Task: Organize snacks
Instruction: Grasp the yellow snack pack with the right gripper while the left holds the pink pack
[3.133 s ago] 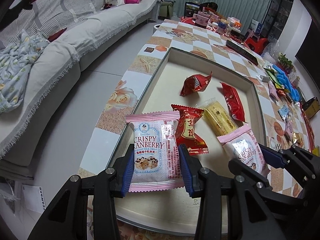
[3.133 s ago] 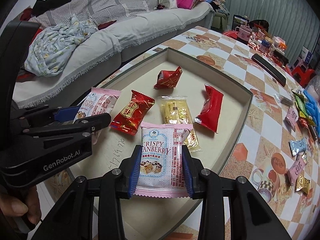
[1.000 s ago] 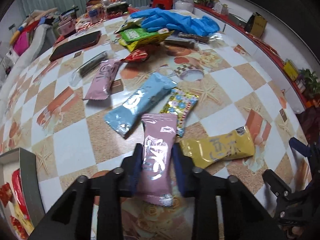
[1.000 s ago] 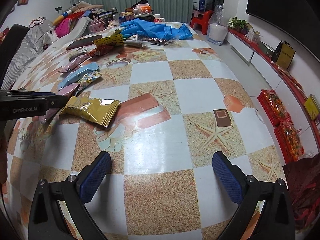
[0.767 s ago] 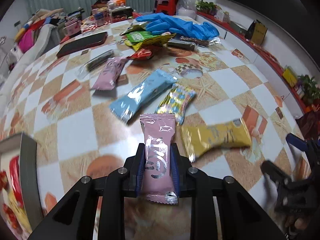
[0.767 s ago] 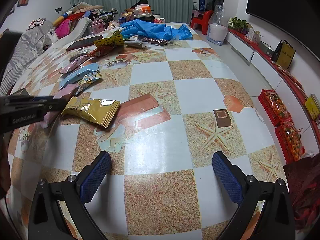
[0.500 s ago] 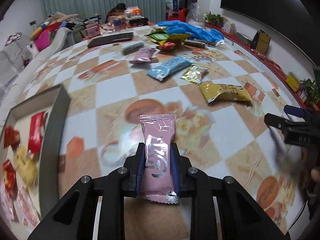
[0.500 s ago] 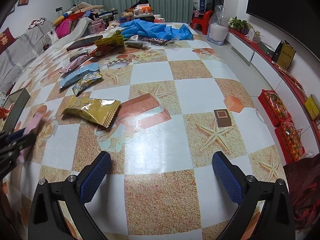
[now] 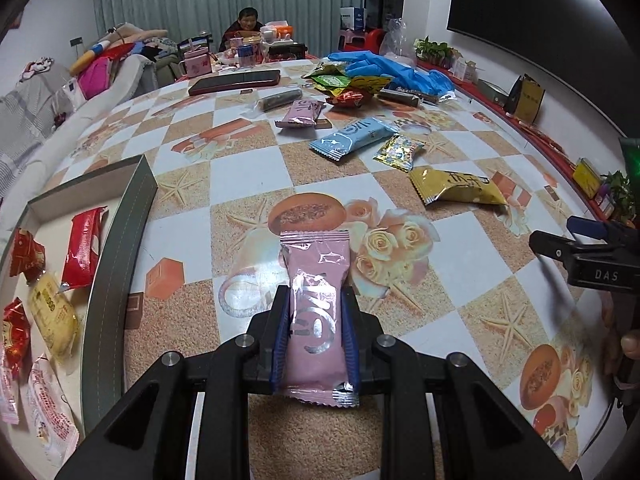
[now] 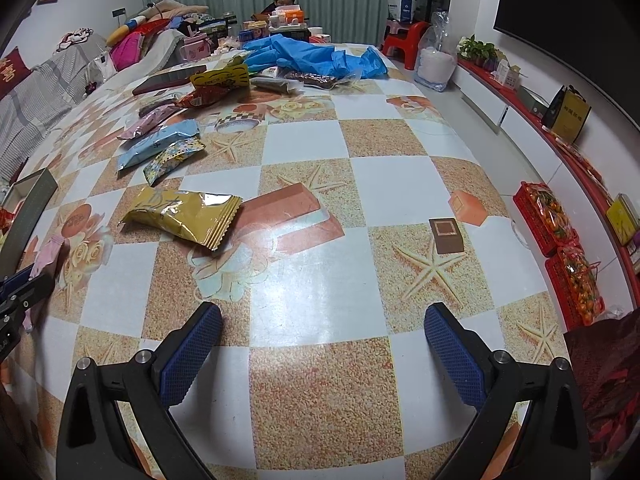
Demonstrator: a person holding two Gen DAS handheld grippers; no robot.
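Observation:
My left gripper (image 9: 315, 316) is shut on a pink snack packet (image 9: 316, 312), held above the patterned table. Left of it lies the shallow grey box (image 9: 120, 248) with red, yellow and pink-white snacks inside. Loose on the table farther off lie a yellow packet (image 9: 456, 192), a blue packet (image 9: 352, 138), a shiny multicoloured one (image 9: 398, 152) and another pink packet (image 9: 302, 114). My right gripper (image 10: 322, 344) stands wide open over bare table, nothing between its fingers. The yellow packet (image 10: 184, 216) lies ahead and left of it. The left gripper's tip (image 10: 20, 288) shows at that view's left edge.
At the table's far end sit blue gloves (image 10: 312, 58), a dark phone (image 9: 234, 82) and a heap of green and yellow packets (image 9: 346, 84). A person (image 9: 248, 24) sits beyond. A sofa (image 9: 36, 116) runs along the left; red crates of oranges (image 10: 560, 236) stand on the floor at right.
My left gripper carried the pink packet away from the snack pile toward the grey box, which now fills the left of its view. The right gripper stayed still and open.

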